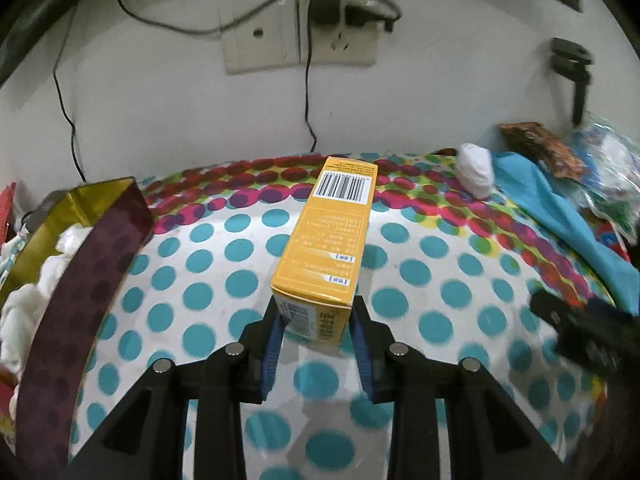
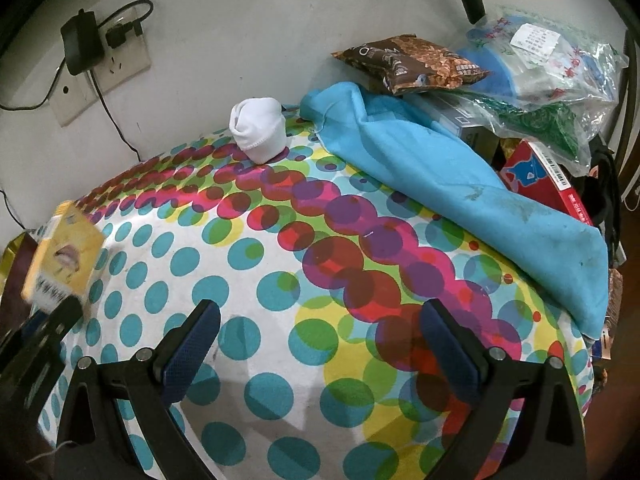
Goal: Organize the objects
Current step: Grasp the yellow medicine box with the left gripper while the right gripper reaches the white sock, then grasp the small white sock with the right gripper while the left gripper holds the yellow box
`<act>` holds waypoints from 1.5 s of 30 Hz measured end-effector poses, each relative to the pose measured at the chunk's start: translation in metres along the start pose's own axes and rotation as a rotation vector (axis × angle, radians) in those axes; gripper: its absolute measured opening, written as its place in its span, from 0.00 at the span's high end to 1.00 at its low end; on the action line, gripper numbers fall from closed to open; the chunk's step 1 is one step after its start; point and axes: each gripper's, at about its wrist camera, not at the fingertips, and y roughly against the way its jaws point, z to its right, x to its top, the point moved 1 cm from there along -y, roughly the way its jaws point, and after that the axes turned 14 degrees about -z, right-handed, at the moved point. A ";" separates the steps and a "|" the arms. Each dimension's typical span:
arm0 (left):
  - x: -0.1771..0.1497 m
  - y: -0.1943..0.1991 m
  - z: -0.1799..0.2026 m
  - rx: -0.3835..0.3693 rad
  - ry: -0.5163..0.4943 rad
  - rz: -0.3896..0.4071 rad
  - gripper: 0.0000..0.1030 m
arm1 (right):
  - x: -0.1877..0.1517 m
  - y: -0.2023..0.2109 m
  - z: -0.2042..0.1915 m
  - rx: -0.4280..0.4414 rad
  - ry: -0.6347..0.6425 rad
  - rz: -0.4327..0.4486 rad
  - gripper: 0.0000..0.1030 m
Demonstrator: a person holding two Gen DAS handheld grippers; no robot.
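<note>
My left gripper (image 1: 316,312) is shut on the near end of a long yellow carton (image 1: 326,236) with a barcode, held above the dotted tablecloth (image 1: 224,280). The carton also shows at the far left of the right wrist view (image 2: 60,260). My right gripper (image 2: 320,316) is open and empty above the cloth's coloured dots. A rolled white sock (image 2: 260,128) lies at the back near the wall, also in the left wrist view (image 1: 476,176). An open gold and maroon box (image 1: 80,248) holding white socks (image 1: 24,308) stands at the left.
A blue cloth (image 2: 460,196) drapes over a pile at the right with a brown snack packet (image 2: 412,64), a clear plastic bag (image 2: 552,68) and a red box (image 2: 540,176). A wall socket with plugs and cables (image 1: 316,28) is behind the table.
</note>
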 end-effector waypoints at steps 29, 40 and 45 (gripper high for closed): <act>-0.035 0.023 -0.025 -0.089 0.060 -0.001 0.69 | 0.107 -0.051 -0.065 -0.200 0.082 0.028 0.09; -0.035 0.021 -0.031 -0.095 0.099 -0.012 0.68 | 0.127 -0.060 -0.094 -0.129 0.247 0.036 0.97; -0.035 0.023 -0.029 -0.075 0.089 0.000 0.68 | 0.110 -0.040 -0.105 -0.137 0.309 0.122 0.99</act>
